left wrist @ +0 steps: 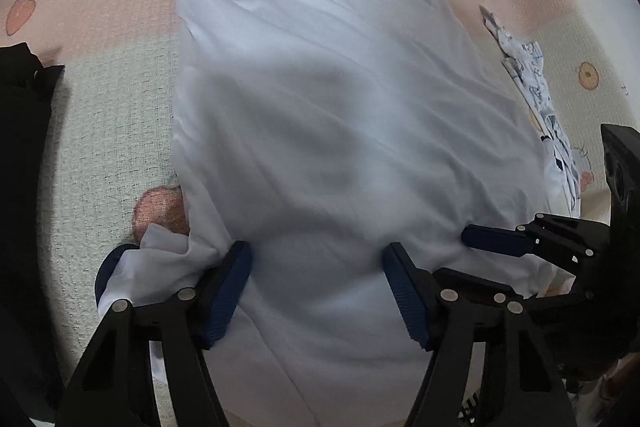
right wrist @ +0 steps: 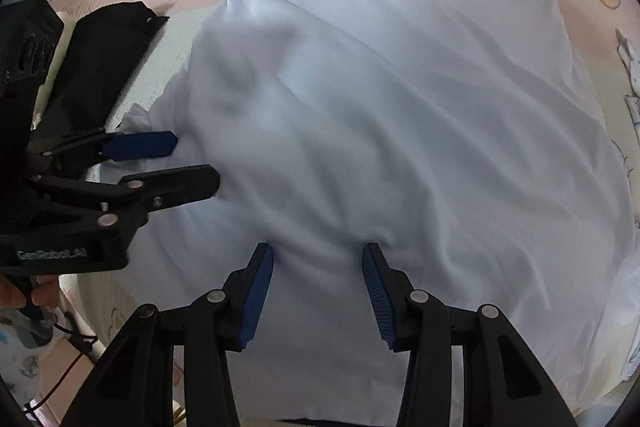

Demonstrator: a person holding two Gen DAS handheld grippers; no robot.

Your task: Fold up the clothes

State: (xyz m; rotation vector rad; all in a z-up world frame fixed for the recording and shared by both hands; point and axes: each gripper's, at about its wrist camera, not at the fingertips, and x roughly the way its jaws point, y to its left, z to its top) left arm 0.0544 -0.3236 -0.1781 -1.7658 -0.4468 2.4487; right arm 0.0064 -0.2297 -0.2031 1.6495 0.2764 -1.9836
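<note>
A white garment [left wrist: 320,99] lies spread flat on a pink and pale green cartoon-cat blanket [left wrist: 112,131]. It fills the middle of the right wrist view too, as the same white garment [right wrist: 400,107]. My left gripper [left wrist: 318,291] points down at the near edge, open, with the cloth lying loose between its blue pads. A bunched corner of the cloth sits just outside its left finger. My right gripper [right wrist: 318,291] is open as well, its fingertips resting on puckered cloth near the same edge. Each gripper shows in the other's view, the right gripper [left wrist: 500,239] and the left gripper [right wrist: 192,163].
A black garment [right wrist: 108,59] lies on the blanket left of the white one. A patterned white and blue garment [left wrist: 536,95] lies along its right side. A hand [right wrist: 24,291] grips the left tool's handle, with a cable below it.
</note>
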